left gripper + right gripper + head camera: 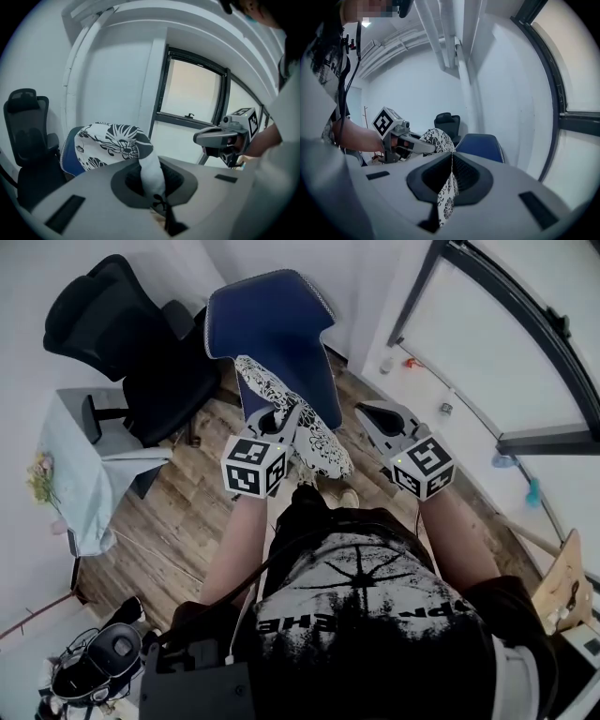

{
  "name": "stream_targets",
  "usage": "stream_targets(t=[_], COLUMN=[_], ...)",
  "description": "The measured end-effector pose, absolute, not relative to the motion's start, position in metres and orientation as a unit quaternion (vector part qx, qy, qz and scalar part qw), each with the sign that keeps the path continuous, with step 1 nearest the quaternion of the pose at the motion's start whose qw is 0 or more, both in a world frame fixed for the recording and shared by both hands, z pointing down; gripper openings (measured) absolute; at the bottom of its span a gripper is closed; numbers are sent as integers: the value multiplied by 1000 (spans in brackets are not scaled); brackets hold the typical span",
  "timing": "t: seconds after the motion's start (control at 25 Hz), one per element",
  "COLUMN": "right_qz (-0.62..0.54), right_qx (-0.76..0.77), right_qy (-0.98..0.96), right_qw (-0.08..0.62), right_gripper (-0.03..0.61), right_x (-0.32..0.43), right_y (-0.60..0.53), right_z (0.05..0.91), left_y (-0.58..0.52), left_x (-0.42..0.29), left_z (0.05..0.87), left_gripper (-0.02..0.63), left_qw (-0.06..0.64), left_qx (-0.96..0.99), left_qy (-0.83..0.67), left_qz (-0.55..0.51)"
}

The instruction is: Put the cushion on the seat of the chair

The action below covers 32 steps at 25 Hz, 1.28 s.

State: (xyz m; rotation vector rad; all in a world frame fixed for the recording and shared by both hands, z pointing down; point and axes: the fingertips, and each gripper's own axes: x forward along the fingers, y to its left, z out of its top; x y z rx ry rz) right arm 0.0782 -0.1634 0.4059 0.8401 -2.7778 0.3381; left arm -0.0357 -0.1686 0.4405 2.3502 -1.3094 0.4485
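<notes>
Your left gripper (157, 199) is clamped tight on a bunched corner of the black-and-white floral cushion (110, 143), and your right gripper (446, 187) pinches a thin fold at another edge of it. You hold the cushion up between the two, clear of the wooden floor (178, 512) and just in front of the blue chair (277, 329). Whether it touches the seat cannot be told, and a black office chair (122, 334) stands to the left.

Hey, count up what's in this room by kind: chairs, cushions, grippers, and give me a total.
Chairs: 2, the black office chair and the blue chair
Cushions: 1, the cushion
Grippers: 2, the left gripper and the right gripper, both shut on the cushion
Total: 5
</notes>
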Motion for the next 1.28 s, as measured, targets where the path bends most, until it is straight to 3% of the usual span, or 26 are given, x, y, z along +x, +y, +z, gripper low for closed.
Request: stream_targets(t=[0.72,1.28], right_qz=[188,246], right_qx=[371,377], right_qy=[-899,-879], right_qw=[140,157], right_gripper=[18,18], right_x=[47,45], right_y=[-274,-299], right_z=[471,555], left_y=[-304,-327], left_x=[-38,-43], left_z=[513,610], left_gripper=[23,23], left_qw=[268,316], left_qx=[875,855], left_qy=[-361,-348], left_qz=[182,219])
